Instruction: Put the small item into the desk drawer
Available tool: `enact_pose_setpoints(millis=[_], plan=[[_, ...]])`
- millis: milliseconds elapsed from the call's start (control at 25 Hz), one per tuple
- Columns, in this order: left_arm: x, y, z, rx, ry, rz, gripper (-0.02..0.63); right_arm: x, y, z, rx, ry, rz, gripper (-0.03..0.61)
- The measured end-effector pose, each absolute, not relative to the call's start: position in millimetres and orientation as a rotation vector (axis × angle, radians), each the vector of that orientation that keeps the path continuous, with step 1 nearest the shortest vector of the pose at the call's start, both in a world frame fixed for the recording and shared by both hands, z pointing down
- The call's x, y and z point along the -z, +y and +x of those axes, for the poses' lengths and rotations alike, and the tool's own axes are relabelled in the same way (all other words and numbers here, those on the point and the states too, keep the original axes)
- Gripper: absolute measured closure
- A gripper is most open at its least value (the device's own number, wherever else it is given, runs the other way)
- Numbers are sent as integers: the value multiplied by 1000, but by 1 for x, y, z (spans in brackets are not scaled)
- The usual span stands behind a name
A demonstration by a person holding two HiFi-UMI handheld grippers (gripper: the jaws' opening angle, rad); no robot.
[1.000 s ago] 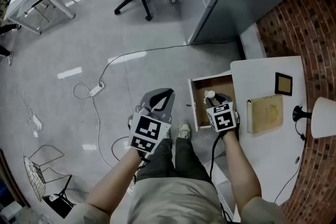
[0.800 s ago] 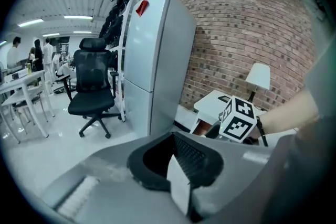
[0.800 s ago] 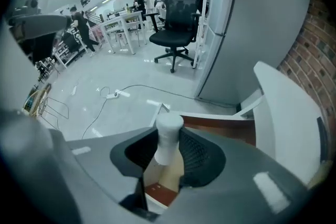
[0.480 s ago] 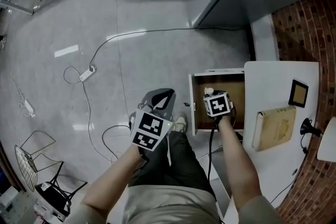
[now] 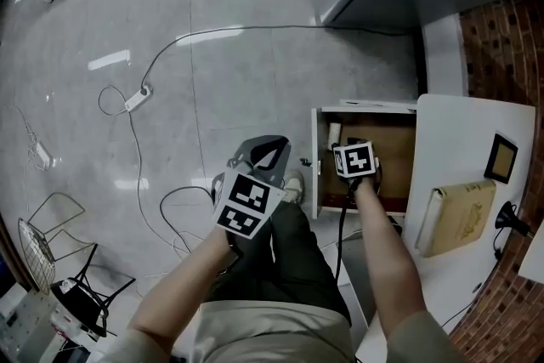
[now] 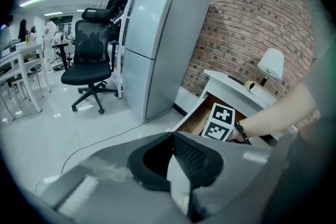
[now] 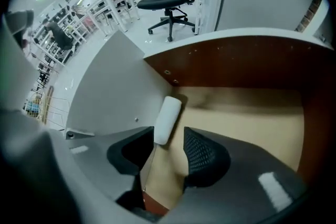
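The desk drawer (image 5: pixel 387 140) stands pulled out, its wooden floor (image 7: pixel 252 118) bare. The small item (image 5: pixel 334 132), a short white cylinder (image 7: pixel 167 118), lies inside against the drawer's left wall. My right gripper (image 5: pixel 342 142) reaches into the drawer just behind it. Its jaws are opening (image 7: pixel 172 140): the item's near end sits between the tips by the left jaw, and the pads do not press on it. My left gripper (image 5: pixel 270 149) hangs over the floor left of the drawer, shut (image 6: pixel 172 136) and holding nothing.
The white desk (image 5: pixel 450 119) carries a tan book (image 5: pixel 463 217), a small framed picture (image 5: pixel 503 157) and a lamp base (image 5: pixel 510 221). A cable with a power strip (image 5: pixel 136 98) runs over the grey floor. A wire basket (image 5: pixel 38 251) stands at the left. My legs and a shoe (image 5: pixel 293 187) are below.
The right gripper has gone deeper into the drawer and its jaws have parted. The white item, before at the jaw tips, now rests by the drawer wall. The left gripper barely moved.
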State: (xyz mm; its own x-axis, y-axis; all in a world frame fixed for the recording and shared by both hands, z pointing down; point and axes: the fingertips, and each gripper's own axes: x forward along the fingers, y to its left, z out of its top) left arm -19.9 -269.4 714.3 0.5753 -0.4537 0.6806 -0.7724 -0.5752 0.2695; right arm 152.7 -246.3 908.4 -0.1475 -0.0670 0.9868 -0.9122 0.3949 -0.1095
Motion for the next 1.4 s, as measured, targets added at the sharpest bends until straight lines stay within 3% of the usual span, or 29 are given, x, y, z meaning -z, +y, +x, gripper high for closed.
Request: enact_pose_setpoints(millis=[120, 240, 600, 1400], plan=[[-714, -267, -28, -755, -1001, 2225, 612, -908, -245, 153, -950, -1552, 914, 399], [-709, -267, -33, -759, -1019, 2215, 612, -894, -250, 153, -940, -1574, 954, 459], [-651, -277, -45, -754, -1070, 2252, 612, -792, -266, 129, -915, -1773, 1005, 552], [-427, -263, -63, -572, -1241, 2481, 612, -437, -264, 60, -727, -2412, 1205, 574]])
